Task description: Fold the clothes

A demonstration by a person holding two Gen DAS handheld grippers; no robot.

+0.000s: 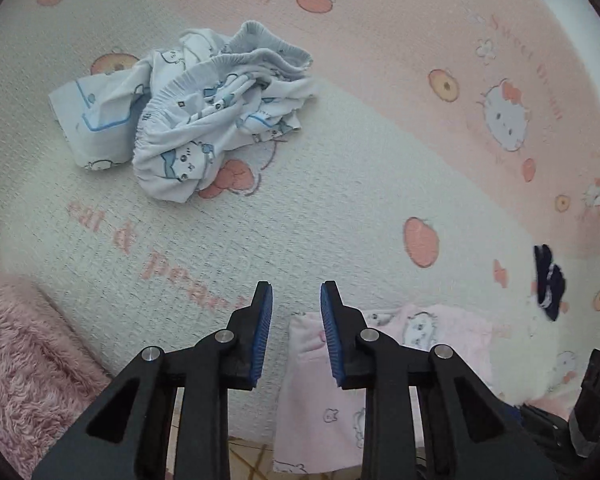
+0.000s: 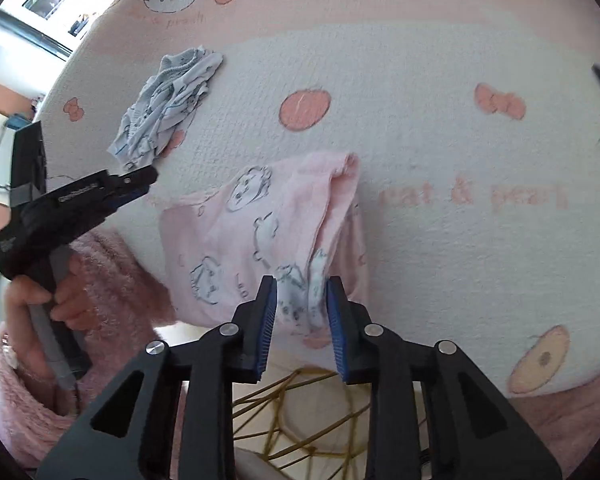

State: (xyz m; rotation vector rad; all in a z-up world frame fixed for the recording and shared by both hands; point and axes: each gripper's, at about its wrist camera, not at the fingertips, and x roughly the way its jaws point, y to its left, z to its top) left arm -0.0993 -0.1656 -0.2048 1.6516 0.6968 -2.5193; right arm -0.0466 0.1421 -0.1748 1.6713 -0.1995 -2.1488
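Partly hidden behind the left gripper (image 1: 296, 300), the pale pink garment printed with cartoon animals (image 1: 324, 392) hangs over the near edge of the bed, its lower hem cut off by the frame. Both grippers are released, blue pads spread apart and holding nothing. In the right wrist view the right gripper (image 2: 301, 294) hovers at that pink garment's (image 2: 260, 232) lower part, a bunched fold rising between the pads; whether the cloth touches them cannot be told.

Two garments are plainly countable: the pink one, and a crumpled white-and-blue garment with an elastic waistband (image 1: 188, 112) lying well apart toward the far side of the pink-and-white quilted bed cover printed with cats and peaches (image 1: 340, 208). A small dark navy item (image 1: 548, 284) near the right edge is too blurred to identify.

Broad bare cover lies between the two garments. A fluffy pink sleeve (image 1: 24, 360) crowds the lower left corner.
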